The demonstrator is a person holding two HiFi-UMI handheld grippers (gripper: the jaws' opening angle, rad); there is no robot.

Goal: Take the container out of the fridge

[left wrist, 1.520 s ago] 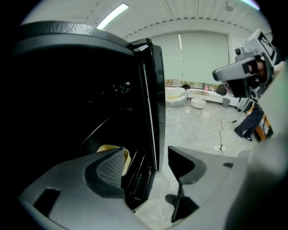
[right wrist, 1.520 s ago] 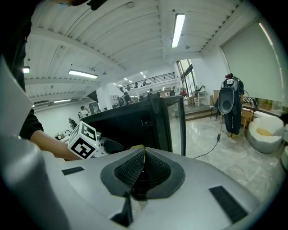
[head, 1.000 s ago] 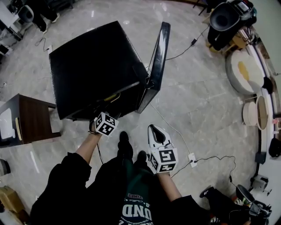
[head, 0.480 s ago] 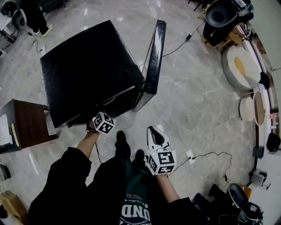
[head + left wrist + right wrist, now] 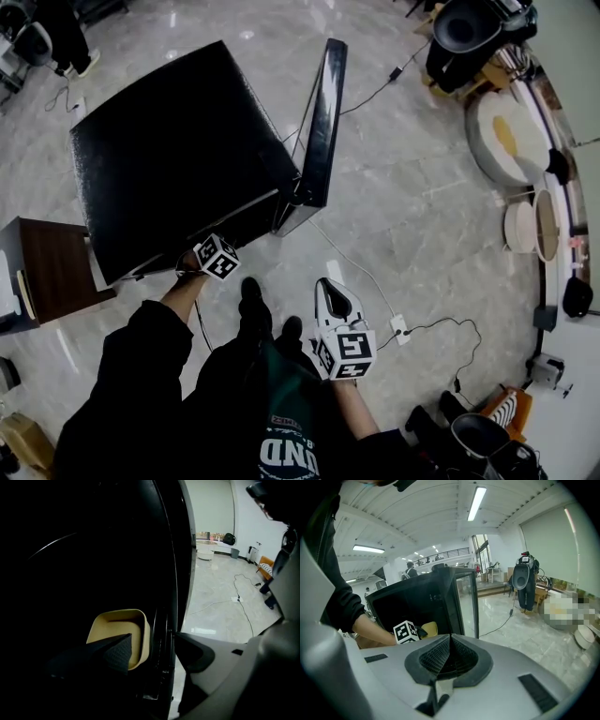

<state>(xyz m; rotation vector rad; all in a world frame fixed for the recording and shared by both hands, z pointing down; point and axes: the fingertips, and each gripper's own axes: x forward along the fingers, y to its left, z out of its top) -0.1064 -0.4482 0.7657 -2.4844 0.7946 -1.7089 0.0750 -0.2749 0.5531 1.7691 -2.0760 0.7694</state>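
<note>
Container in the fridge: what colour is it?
The container is pale yellow, clearest in the left gripper view.

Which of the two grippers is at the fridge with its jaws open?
The left gripper: its jaws stand apart at the open fridge, by the yellow container. The right gripper is away from it, jaws shut and empty.

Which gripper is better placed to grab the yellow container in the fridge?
Left. The left gripper reaches into the fridge, jaws apart, with the yellow container right at its jaws. The right gripper sits shut, outside the fridge.
</note>
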